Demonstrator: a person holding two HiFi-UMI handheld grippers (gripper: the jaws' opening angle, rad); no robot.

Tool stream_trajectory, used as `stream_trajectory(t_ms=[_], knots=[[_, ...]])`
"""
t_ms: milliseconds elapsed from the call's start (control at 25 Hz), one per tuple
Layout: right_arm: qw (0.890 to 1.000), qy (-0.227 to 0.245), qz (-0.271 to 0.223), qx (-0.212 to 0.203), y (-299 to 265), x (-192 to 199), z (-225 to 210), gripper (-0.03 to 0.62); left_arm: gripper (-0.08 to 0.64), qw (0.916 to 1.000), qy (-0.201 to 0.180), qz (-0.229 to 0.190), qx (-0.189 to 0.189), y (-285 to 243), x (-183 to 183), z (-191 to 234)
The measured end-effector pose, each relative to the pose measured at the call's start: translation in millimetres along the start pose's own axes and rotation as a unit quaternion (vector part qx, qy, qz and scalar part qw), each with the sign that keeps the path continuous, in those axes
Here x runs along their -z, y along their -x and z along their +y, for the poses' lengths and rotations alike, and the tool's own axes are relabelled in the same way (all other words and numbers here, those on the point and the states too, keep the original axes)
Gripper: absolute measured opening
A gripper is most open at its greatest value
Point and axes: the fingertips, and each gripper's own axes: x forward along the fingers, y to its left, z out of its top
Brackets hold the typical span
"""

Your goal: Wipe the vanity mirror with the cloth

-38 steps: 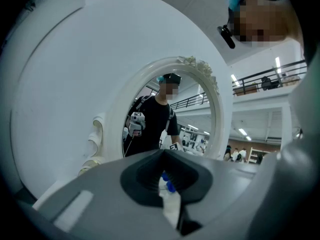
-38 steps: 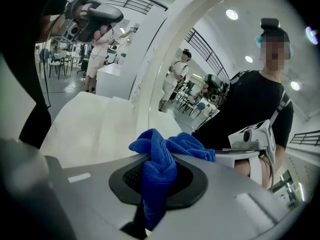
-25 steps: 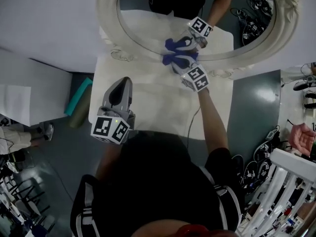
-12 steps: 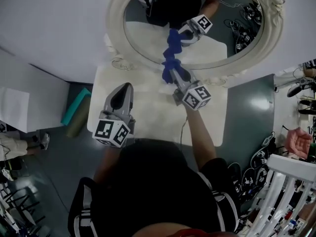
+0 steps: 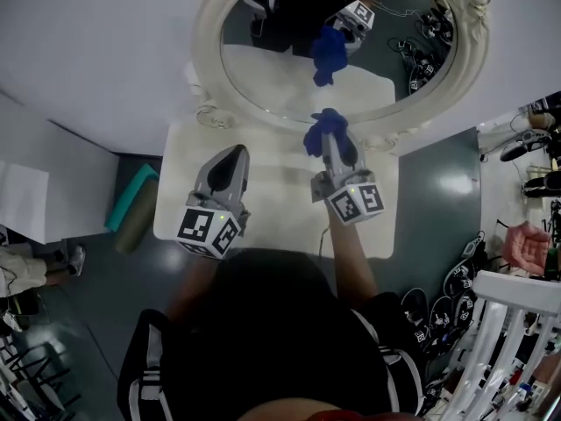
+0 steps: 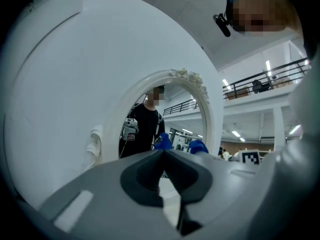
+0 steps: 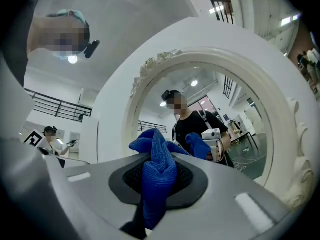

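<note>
The vanity mirror (image 5: pixel 289 68), oval in a cream carved frame, stands at the far side of a white table (image 5: pixel 272 200). My right gripper (image 5: pixel 331 143) is shut on a blue cloth (image 5: pixel 323 132), held just short of the lower frame, off the glass. The cloth (image 7: pixel 157 171) bunches up from the shut jaws in the right gripper view, with the mirror (image 7: pixel 210 134) ahead. My left gripper (image 5: pixel 233 158) hovers over the table's left half, jaws shut and empty; the mirror (image 6: pixel 165 129) shows beyond it. The glass reflects the cloth and a person.
A teal roll (image 5: pixel 133 197) lies on the floor left of the table. White railings (image 5: pixel 500 340) and cables (image 5: pixel 456 288) crowd the right side. A bystander's hand (image 5: pixel 526 244) shows at the far right. A white wall sits behind the mirror.
My right gripper has drawn back from the glass toward me with the cloth, ending off the mirror near its lower frame. The left gripper has barely shifted.
</note>
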Motion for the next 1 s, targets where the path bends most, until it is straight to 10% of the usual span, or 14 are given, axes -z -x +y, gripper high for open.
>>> stream_trajectory(t_ms=[1000], knots=[[0.993,0.017,-0.007,0.119,74,-16,-4,0.046,0.008,0.9996,0.005,0.020,0.019,-11,23,-26]])
